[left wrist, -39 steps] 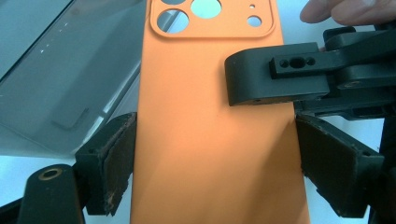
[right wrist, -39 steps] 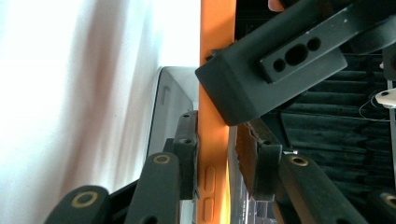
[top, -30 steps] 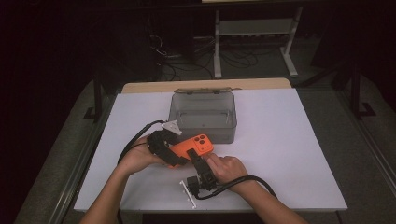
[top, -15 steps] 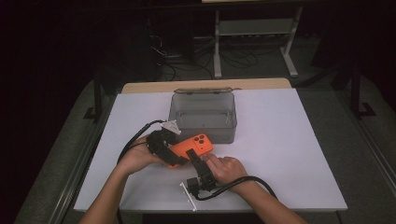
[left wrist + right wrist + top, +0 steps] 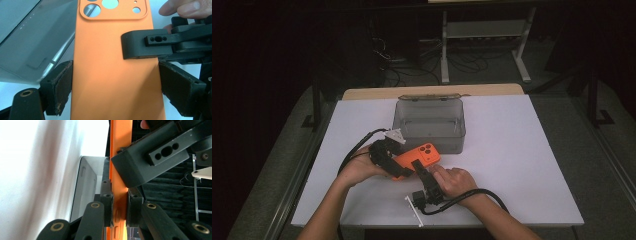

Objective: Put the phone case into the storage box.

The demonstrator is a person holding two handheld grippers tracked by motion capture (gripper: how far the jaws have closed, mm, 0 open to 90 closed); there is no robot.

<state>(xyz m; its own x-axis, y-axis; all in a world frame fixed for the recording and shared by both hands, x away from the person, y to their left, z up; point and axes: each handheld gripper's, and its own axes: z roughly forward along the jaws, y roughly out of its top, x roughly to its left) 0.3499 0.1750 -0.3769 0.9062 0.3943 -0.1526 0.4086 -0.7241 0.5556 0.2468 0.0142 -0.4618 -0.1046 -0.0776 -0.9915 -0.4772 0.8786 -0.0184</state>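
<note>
— So where was the orange phone case (image 5: 422, 156) when you looked?

— Off the table, near the front edge, just in front of the grey plastic box (image 5: 430, 124). From above it sat between the two hands, its camera cutout end toward the box.

— And the left gripper (image 5: 113, 82)?

— Its own camera showed the pads (image 5: 62, 87) pressed on the case's two long sides, the orange back facing the lens. The high view hid that grip under the hand.

— The right gripper (image 5: 119, 206)?

— It was clamped on one long edge of the case, a jaw on each face. Its camera looked along that thin edge, with side-button slots showing. From above I only made out the gripper's black body (image 5: 427, 182) reaching the case.

— Anything else?

— In the left gripper's camera, the right one's jaw lay across the orange back, fingertips (image 5: 190, 8) behind it. A small white piece (image 5: 413, 210) lay on the white table (image 5: 522, 150) by the right wrist.
</note>
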